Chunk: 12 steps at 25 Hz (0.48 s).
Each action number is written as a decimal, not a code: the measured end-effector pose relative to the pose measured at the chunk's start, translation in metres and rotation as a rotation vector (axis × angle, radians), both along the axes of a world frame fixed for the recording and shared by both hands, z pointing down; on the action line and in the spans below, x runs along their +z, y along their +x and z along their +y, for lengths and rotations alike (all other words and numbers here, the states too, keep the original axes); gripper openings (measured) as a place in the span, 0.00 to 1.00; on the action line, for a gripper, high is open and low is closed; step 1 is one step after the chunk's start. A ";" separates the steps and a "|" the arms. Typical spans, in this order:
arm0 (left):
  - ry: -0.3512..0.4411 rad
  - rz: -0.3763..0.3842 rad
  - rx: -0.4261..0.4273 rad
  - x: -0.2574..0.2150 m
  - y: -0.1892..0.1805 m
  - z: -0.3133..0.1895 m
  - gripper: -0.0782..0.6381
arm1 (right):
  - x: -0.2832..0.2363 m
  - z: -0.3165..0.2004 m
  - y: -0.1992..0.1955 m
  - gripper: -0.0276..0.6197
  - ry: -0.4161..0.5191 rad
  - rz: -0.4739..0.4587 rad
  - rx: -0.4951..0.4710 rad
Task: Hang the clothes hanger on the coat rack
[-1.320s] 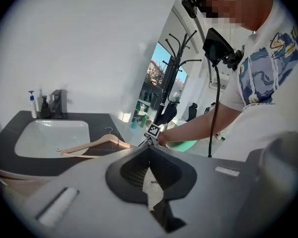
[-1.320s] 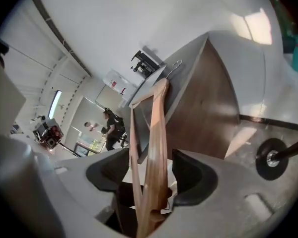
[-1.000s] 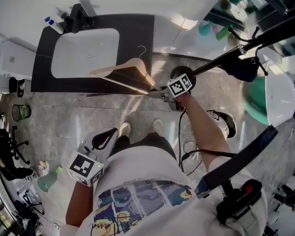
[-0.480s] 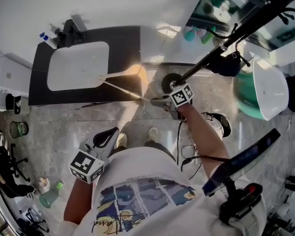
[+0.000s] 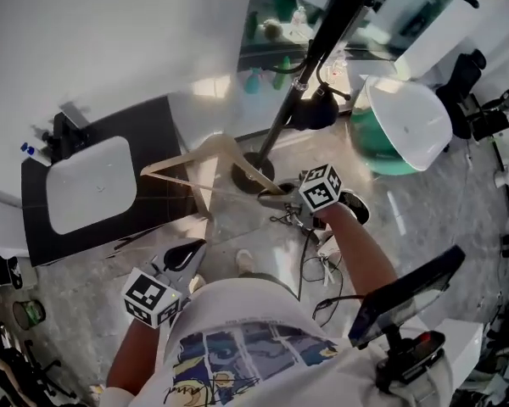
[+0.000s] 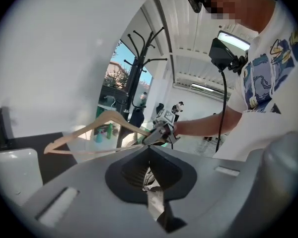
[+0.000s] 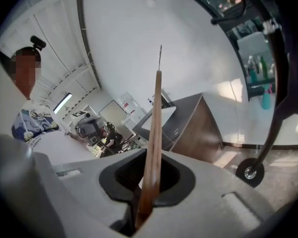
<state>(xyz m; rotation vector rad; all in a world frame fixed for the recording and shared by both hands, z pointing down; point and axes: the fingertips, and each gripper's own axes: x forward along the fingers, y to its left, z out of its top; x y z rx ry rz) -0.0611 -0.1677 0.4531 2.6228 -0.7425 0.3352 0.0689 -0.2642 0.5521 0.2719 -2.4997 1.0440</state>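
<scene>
In the head view, your right gripper (image 5: 270, 196) is clamped on one end of the pale wooden clothes hanger (image 5: 205, 161). Its jaws have just been closing, with the wood between them. The hanger is in the air, reaching from the gripper toward the dark counter with the white basin (image 5: 85, 189), right in front of the foot of the black metal coat rack (image 5: 310, 68). Your left gripper (image 5: 189, 251) sits low beside your body, well apart from the hanger.

In the left gripper view, your left gripper's (image 6: 150, 185) jaws are together with nothing between them. Beyond them the hanger (image 6: 97, 125) hangs level from your right gripper (image 6: 156, 134), and the coat rack (image 6: 138, 78) stands behind it.

In the right gripper view, the jaws of your right gripper (image 7: 141, 209) pinch the hanger (image 7: 154, 133) edge-on. It rises straight up from them to its thin metal hook (image 7: 160, 58). The rack's pole (image 7: 283, 78) curves down at the right.
</scene>
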 end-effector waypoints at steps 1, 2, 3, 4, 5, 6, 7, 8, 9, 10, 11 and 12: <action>0.006 0.007 0.034 -0.001 0.009 -0.003 0.11 | -0.016 -0.001 0.012 0.09 0.030 0.002 0.019; 0.012 0.013 0.065 -0.002 0.019 -0.005 0.11 | -0.032 -0.001 0.025 0.09 0.059 0.006 0.037; 0.016 0.020 0.094 -0.003 0.028 -0.007 0.11 | -0.048 0.000 0.037 0.09 0.087 0.010 0.054; 0.018 0.025 0.120 -0.004 0.036 -0.008 0.11 | -0.063 0.001 0.048 0.09 0.113 0.014 0.069; 0.019 0.031 0.144 -0.006 0.044 -0.008 0.11 | -0.078 0.003 0.059 0.09 0.138 0.017 0.084; 0.022 0.035 0.166 -0.007 0.051 -0.009 0.11 | -0.094 0.005 0.069 0.09 0.163 0.018 0.099; 0.025 0.039 0.186 -0.009 0.058 -0.009 0.11 | -0.110 0.006 0.079 0.09 0.189 0.018 0.113; 0.028 0.042 0.205 -0.011 0.064 -0.010 0.11 | -0.126 0.008 0.088 0.09 0.216 0.016 0.123; 0.031 0.045 0.221 -0.013 0.069 -0.012 0.11 | -0.143 0.009 0.096 0.09 0.245 0.017 0.130; 0.034 0.047 0.236 -0.015 0.074 -0.014 0.11 | -0.159 0.011 0.103 0.09 0.275 0.020 0.133; 0.038 0.049 0.248 -0.016 0.078 -0.016 0.11 | -0.176 0.012 0.110 0.09 0.306 0.026 0.135; 0.041 0.052 0.259 -0.017 0.083 -0.017 0.11 | -0.193 0.013 0.116 0.09 0.338 0.034 0.135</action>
